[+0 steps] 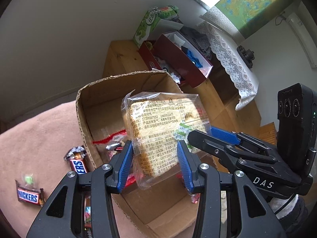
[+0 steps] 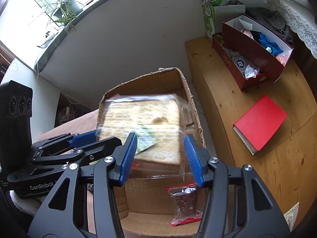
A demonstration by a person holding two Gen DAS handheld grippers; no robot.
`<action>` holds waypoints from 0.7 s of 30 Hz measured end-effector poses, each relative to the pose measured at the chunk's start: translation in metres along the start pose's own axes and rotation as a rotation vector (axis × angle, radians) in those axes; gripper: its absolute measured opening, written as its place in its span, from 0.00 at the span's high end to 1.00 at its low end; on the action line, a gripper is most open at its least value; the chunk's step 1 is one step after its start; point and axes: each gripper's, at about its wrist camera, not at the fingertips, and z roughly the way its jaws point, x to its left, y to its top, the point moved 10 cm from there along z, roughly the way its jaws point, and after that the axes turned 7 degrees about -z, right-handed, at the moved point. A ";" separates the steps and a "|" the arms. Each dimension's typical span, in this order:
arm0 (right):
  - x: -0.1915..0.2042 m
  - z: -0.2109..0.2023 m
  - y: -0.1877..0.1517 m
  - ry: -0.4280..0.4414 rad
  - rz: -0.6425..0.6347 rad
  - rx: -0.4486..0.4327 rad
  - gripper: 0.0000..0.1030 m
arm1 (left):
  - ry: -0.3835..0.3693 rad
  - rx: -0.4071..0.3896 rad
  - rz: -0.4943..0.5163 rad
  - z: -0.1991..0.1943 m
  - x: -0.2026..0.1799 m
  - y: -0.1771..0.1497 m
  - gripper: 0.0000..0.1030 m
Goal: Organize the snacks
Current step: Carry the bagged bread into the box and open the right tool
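Both tools gripped one clear-wrapped bread slice [image 1: 158, 130] above the open cardboard box [image 1: 93, 99]: the left tool [image 1: 155, 158] pinched its lower end, the right tool [image 2: 160, 154] its side. The step in hand looked like loading the box, where small packets already lay. Two Snickers bars [image 1: 29, 195] waited outside on the pink cover. Next: lower it, then part both tools together.

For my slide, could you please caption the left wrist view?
Both grippers, left and right, hold a bagged toast slice above an open cardboard box; Snickers bars lie beside it.
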 end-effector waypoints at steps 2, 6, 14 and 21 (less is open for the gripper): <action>0.003 -0.001 0.003 0.007 -0.014 -0.005 0.48 | 0.035 -0.015 0.014 0.001 0.003 0.004 0.59; 0.012 -0.005 0.002 -0.005 -0.052 -0.008 0.48 | 0.052 -0.014 0.030 0.000 0.006 0.005 0.59; 0.028 -0.011 -0.009 -0.027 -0.072 -0.004 0.48 | 0.058 -0.030 0.035 -0.021 0.016 0.001 0.59; 0.047 -0.029 -0.022 -0.050 -0.098 -0.033 0.48 | 0.075 -0.067 0.015 -0.052 0.038 -0.005 0.59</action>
